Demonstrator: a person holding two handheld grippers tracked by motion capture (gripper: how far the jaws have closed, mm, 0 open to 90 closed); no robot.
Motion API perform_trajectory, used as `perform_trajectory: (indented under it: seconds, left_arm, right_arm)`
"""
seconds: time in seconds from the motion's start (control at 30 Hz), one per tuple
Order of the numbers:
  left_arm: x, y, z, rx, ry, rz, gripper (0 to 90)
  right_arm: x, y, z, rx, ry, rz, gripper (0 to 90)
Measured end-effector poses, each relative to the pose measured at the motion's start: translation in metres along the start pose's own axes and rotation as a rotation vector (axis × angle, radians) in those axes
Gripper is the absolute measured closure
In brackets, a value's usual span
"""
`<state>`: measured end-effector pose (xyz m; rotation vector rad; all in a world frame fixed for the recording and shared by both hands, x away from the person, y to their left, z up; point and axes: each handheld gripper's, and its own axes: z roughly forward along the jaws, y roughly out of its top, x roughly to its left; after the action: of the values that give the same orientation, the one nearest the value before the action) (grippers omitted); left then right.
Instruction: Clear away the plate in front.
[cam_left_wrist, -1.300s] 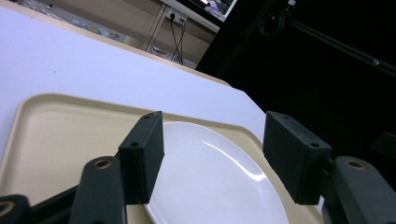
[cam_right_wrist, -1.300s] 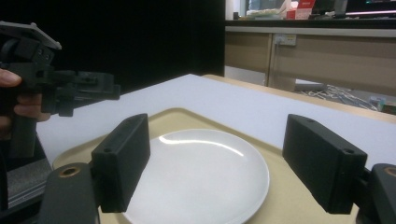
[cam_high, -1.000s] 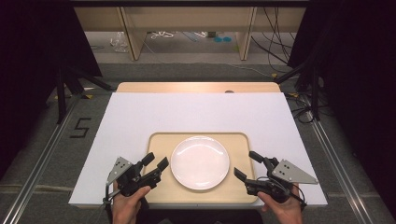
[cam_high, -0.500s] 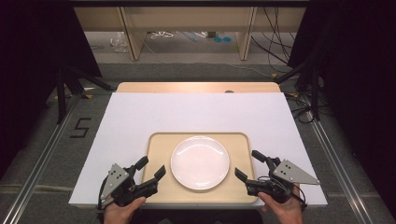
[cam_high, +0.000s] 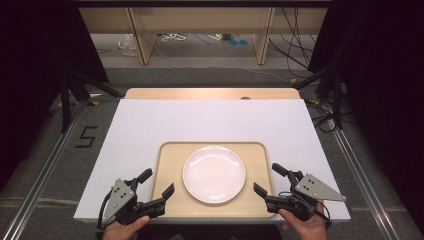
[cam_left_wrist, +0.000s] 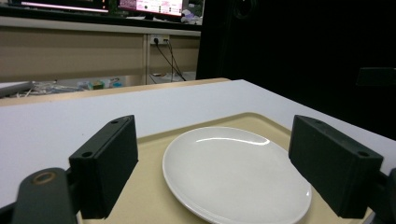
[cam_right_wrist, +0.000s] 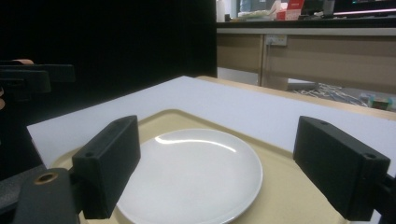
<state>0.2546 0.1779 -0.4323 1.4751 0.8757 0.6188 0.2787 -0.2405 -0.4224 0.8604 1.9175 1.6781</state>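
A white round plate (cam_high: 214, 174) lies empty in the middle of a beige tray (cam_high: 170, 155) on the white table top. My left gripper (cam_high: 157, 182) hovers at the tray's front left corner, pointing at the plate. Its jaws have just been opening and stand wide with nothing between them. In the left gripper view the plate (cam_left_wrist: 233, 170) lies beyond the open left gripper (cam_left_wrist: 217, 165). My right gripper (cam_high: 266, 178) sits at the tray's front right corner, open and empty. The right gripper view shows the plate (cam_right_wrist: 196, 172) ahead of its spread jaws.
The white board (cam_high: 210, 122) covers a wooden table (cam_high: 210, 93) and stretches well beyond the tray. Cables (cam_high: 300, 55) and table legs lie on the floor behind. Dark curtains stand at both sides. Metal rails (cam_high: 45, 175) run along the floor.
The left gripper has drawn back from the tray's left rim toward the person and a little left, and its jaws stand wider apart. The right gripper has stayed put.
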Motion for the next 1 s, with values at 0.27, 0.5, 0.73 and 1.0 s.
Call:
perform_trajectory:
  seconds: [0.27, 0.5, 0.73, 1.0]
  left_arm:
    - [0.0011, 0.0008, -0.0031, 0.003, 0.004, 0.018, 15.2]
    - [0.0017, 0.0016, -0.0045, -0.006, 0.005, 0.01, 15.2]
    - [0.0011, 0.0036, -0.006, -0.025, 0.009, 0.008, 15.2]
    - [0.0025, 0.0037, -0.0064, -0.03, 0.022, 0.002, 15.2]
  right_arm:
    - [0.0017, -0.002, -0.0023, 0.014, 0.001, 0.002, 15.9]
    - [0.003, -0.003, -0.0054, 0.028, -0.004, -0.021, 15.8]
    - [0.0037, -0.0035, -0.0081, 0.022, -0.01, -0.002, 15.8]
    - [0.0037, -0.0034, -0.0079, 0.024, -0.009, -0.002, 15.8]
